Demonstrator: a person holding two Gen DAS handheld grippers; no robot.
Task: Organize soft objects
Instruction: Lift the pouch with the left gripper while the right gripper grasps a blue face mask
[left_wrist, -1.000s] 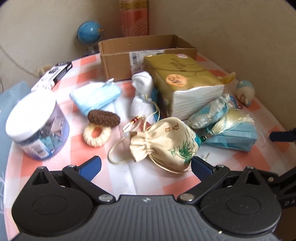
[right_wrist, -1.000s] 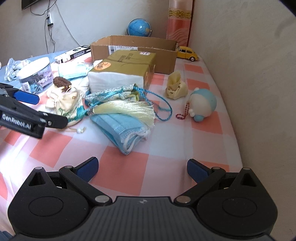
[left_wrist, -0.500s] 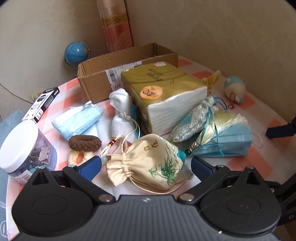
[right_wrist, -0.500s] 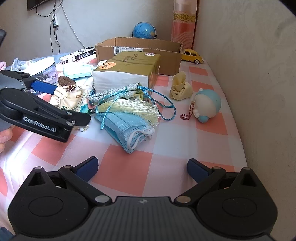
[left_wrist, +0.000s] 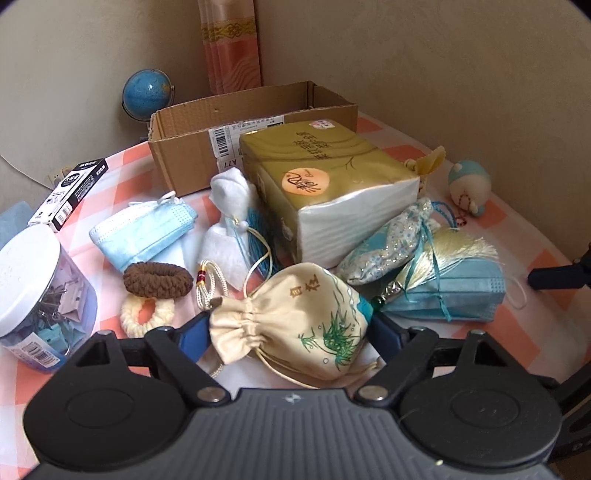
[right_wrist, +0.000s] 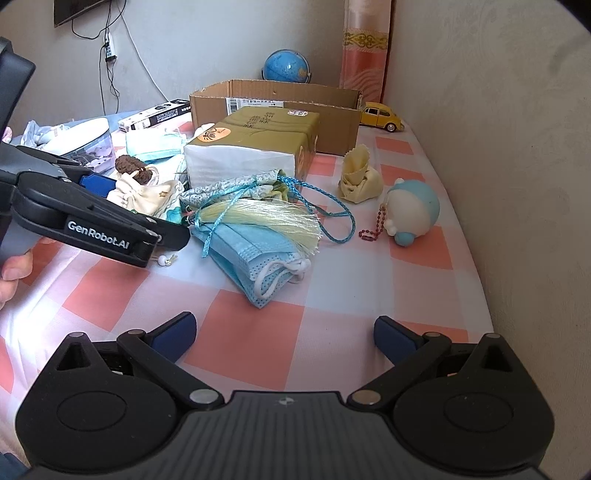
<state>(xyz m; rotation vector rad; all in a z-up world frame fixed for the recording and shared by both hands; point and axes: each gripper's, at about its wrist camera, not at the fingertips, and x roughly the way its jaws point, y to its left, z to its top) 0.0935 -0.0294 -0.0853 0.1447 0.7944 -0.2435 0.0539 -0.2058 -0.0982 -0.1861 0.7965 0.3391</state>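
Note:
A cream drawstring pouch (left_wrist: 295, 325) with green bamboo print lies between the fingers of my left gripper (left_wrist: 288, 332), which is open around it, blue pads beside its two ends. It also shows in the right wrist view (right_wrist: 147, 194). Around it lie a brown scrunchie (left_wrist: 157, 279), a cream scrunchie (left_wrist: 146, 315), a white pouch (left_wrist: 231, 225), a blue face mask (left_wrist: 144, 230), a blue patterned pouch (left_wrist: 388, 240) with a yellow tassel (right_wrist: 273, 219) on folded masks (right_wrist: 258, 258). My right gripper (right_wrist: 284, 332) is open and empty above the checked cloth.
An open cardboard box (left_wrist: 229, 122) stands at the back with a gold tissue pack (left_wrist: 325, 184) before it. A jar of clips (left_wrist: 33, 295) is at the left. A round blue toy (right_wrist: 413, 210), a yellow cloth bundle (right_wrist: 360, 177), a toy car (right_wrist: 382, 116) and a globe (right_wrist: 286, 66) lie near the wall.
My left gripper has moved forward and down until the cream pouch sits between its open fingers. The right gripper has hardly moved.

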